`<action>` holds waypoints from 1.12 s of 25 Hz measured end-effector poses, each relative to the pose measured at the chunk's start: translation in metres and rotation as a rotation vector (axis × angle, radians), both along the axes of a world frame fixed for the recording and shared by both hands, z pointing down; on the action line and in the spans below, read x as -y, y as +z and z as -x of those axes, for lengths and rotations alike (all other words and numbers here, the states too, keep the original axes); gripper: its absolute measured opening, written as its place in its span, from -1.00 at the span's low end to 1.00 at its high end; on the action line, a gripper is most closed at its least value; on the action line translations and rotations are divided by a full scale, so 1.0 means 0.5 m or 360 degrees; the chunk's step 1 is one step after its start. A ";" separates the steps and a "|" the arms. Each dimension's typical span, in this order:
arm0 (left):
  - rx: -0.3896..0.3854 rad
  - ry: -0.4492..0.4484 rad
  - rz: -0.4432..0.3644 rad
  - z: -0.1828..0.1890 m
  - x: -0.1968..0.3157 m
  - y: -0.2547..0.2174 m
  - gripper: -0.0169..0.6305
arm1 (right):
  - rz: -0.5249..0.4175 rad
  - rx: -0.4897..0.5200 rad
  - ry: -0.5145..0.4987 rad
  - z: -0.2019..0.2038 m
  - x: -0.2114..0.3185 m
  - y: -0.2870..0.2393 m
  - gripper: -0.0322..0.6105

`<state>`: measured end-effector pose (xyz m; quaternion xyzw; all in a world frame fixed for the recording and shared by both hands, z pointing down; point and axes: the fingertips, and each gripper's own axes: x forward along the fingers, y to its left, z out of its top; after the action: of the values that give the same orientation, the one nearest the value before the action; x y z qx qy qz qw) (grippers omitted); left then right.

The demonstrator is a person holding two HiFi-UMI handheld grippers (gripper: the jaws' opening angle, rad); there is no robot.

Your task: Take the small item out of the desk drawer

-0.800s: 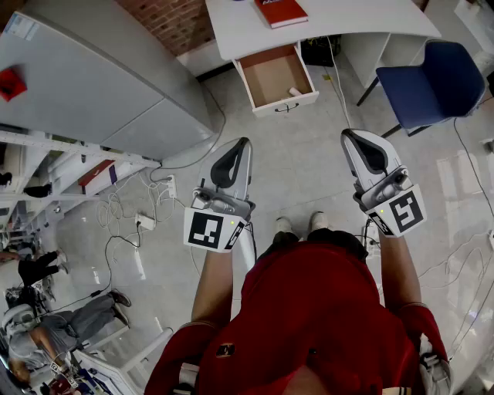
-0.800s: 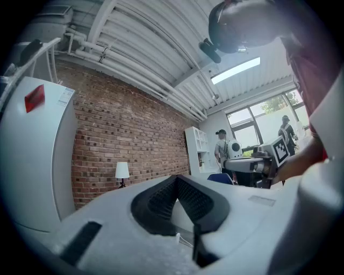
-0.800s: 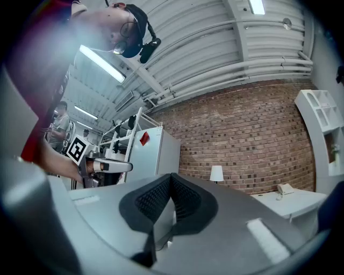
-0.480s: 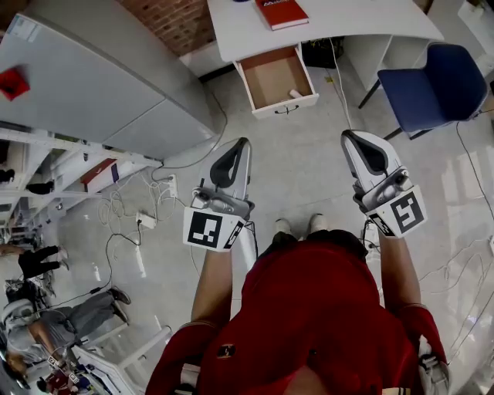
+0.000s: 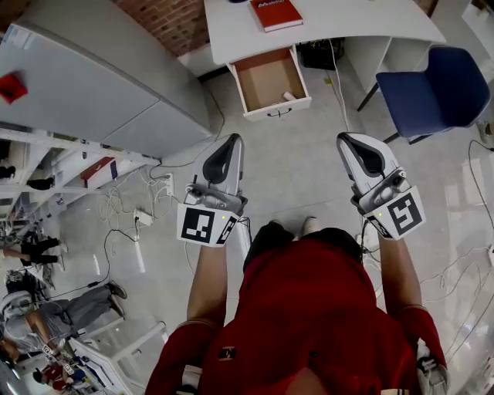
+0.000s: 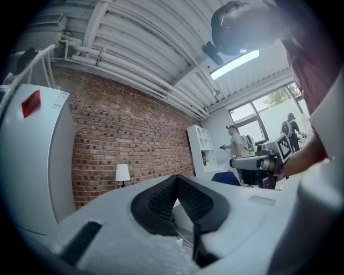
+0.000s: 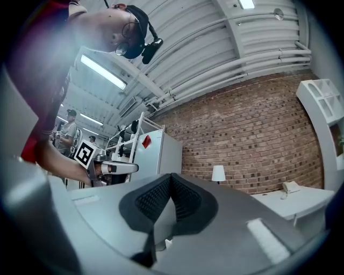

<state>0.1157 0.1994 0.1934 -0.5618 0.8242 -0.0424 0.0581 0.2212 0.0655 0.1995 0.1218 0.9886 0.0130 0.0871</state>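
Note:
The white desk [image 5: 370,19] stands at the top of the head view with its drawer [image 5: 248,83] pulled open. A small white item [image 5: 288,96] lies in the drawer's near right corner. My left gripper [image 5: 234,140] and right gripper [image 5: 343,139] are held side by side over the floor, well short of the drawer, both shut and empty. In the left gripper view the left gripper [image 6: 176,178] has its jaws meeting at the tip, and the same shows for the right gripper [image 7: 171,176] in the right gripper view.
A red book [image 5: 279,13] lies on the desk. A blue chair [image 5: 432,89] stands to the right and a tall grey cabinet [image 5: 93,77] to the left. Cables and a power strip [image 5: 143,218] lie on the floor. People stand at far left [image 5: 35,320].
Both grippers have drifted slightly left and forward with the person, still shut. The drawer and the item have not moved.

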 end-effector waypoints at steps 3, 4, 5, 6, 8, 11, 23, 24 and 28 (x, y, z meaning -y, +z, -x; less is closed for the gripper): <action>0.0024 0.0004 0.0028 0.004 0.024 0.000 -0.94 | 0.0003 0.0001 -0.0006 0.009 0.027 0.007 -0.87; 0.0029 0.0008 0.0040 0.007 0.028 0.000 -0.94 | 0.0010 0.0002 -0.0005 0.013 0.032 0.009 -0.87; 0.0034 0.0013 0.0051 0.011 0.031 0.002 -0.94 | 0.0017 0.0003 -0.0004 0.017 0.036 0.011 -0.87; 0.0038 0.0018 0.0060 0.017 0.035 0.004 -0.94 | 0.0020 0.0004 -0.0002 0.024 0.040 0.014 -0.87; 0.0050 0.0026 0.0069 0.035 0.048 0.010 -0.94 | 0.0019 0.0004 0.0003 0.042 0.051 0.021 -0.87; 0.0066 0.0051 0.0079 0.075 0.071 0.018 -0.94 | 0.0010 0.0005 0.0017 0.076 0.068 0.027 -0.87; 0.0035 0.0367 0.0091 0.339 0.205 0.065 -0.94 | 0.0002 -0.0079 0.0252 0.316 0.132 0.049 -0.87; 0.0034 0.0410 0.0103 0.363 0.215 0.074 -0.94 | 0.0003 -0.0093 0.0280 0.339 0.136 0.054 -0.87; 0.0044 0.0589 0.0164 0.451 0.254 0.108 -0.94 | 0.0033 -0.0131 0.0423 0.439 0.162 0.067 -0.87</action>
<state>-0.1097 0.0725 0.2472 -0.7053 0.7027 -0.0809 0.0472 0.0017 -0.0153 0.2328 -0.0106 0.9989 0.0092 0.0453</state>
